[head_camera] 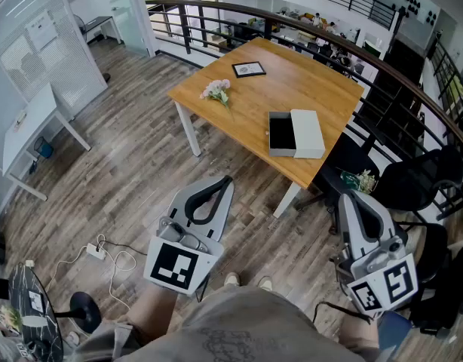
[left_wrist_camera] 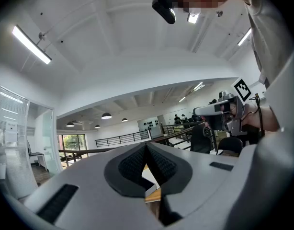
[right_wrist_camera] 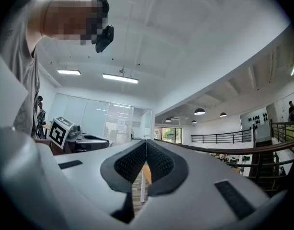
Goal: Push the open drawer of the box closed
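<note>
The white box (head_camera: 308,132) lies on the wooden table (head_camera: 292,81), near its right front edge, and its dark drawer (head_camera: 280,133) stands pulled out to the left. Both grippers are held low over the floor, well short of the table. My left gripper (head_camera: 228,179) points up toward the table with its jaws shut and nothing between them. My right gripper (head_camera: 347,195) hangs below the table's front corner, also shut and empty. In the left gripper view the closed pads (left_wrist_camera: 137,164) tilt up at the ceiling; the right gripper view shows shut pads (right_wrist_camera: 159,161) the same way.
A small bunch of flowers (head_camera: 216,90) and a picture frame (head_camera: 249,69) lie on the table. Black chairs (head_camera: 412,179) stand at the right, with a curved railing (head_camera: 307,29) behind. A power strip and cable (head_camera: 96,251) lie on the wood floor, and a white desk (head_camera: 28,127) is at the left.
</note>
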Demonstrator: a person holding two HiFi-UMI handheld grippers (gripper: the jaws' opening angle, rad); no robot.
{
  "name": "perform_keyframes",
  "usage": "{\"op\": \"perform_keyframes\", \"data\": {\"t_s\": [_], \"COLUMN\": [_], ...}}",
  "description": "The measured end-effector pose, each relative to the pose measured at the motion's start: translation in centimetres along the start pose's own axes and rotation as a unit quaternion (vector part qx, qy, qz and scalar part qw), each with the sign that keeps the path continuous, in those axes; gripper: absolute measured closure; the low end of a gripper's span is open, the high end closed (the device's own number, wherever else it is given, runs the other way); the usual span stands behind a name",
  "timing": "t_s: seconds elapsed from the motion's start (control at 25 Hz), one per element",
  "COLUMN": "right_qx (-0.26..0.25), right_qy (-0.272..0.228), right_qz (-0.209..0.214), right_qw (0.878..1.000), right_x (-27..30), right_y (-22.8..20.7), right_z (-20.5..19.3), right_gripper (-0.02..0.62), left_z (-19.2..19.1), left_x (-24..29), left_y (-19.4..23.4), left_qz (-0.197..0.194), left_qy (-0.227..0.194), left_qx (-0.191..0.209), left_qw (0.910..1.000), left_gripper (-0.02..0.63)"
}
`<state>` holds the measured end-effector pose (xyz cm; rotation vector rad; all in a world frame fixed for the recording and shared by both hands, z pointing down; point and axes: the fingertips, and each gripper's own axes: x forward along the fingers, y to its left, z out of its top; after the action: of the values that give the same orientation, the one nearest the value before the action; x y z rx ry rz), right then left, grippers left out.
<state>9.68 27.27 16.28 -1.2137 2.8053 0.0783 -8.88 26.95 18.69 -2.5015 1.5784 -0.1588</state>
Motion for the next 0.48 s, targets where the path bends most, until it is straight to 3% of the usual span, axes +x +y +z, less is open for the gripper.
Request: {"op": "perform_keyframes", "data": {"t_s": [0.48], "right_qx": [0.009], "right_qy": [0.012], "right_qz": [0.02], "right_qw": [1.0], "right_x": [-1.9], "right_y": [-2.8], "right_z": [-0.8], "right_gripper": [0.563], "left_z": [0.1], "left_x": [1.6], "left_y": [-3.2], "left_qz": [0.009], "left_qy": [0.018], "left_qx": [-0.004], "left_qw": [0.9998], "left_gripper": [0.591]}}
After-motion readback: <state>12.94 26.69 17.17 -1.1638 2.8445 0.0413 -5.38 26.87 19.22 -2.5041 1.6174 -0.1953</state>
